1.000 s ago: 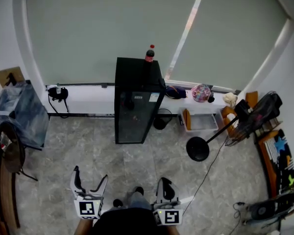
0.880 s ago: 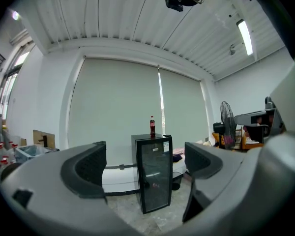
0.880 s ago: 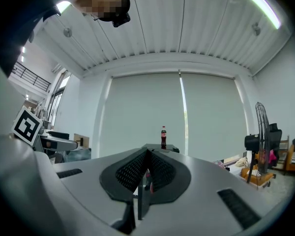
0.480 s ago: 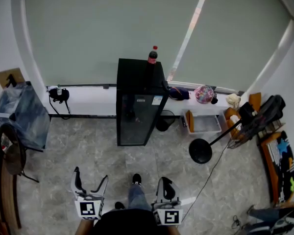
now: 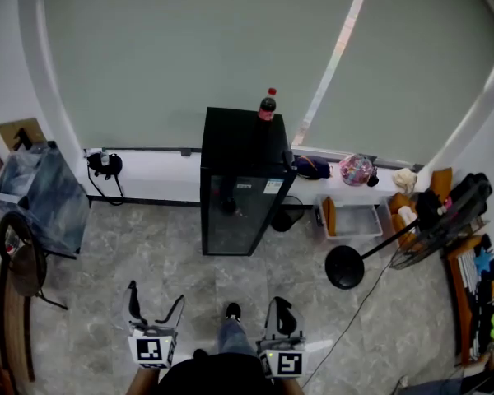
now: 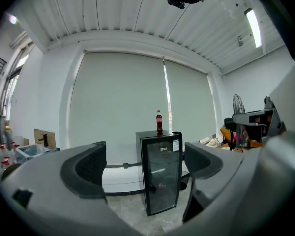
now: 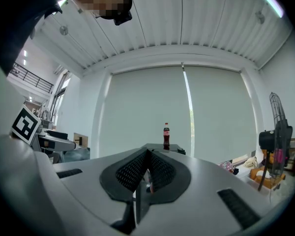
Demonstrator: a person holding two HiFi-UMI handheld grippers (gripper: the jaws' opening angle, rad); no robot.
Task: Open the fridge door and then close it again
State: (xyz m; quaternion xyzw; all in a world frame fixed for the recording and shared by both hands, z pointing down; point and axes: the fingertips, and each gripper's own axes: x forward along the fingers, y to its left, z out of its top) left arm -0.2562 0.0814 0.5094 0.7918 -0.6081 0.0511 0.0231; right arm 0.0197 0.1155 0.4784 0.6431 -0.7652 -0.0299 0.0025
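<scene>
One small black fridge [image 5: 243,146], glass door [image 5: 235,216] shut, red-capped bottle [image 5: 267,105] on top

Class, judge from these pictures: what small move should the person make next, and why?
Probably step forward toward the fridge: its glass door is shut and it stands across the floor, well beyond both grippers. The left gripper is open, ready for the door; the right gripper is shut.
</scene>
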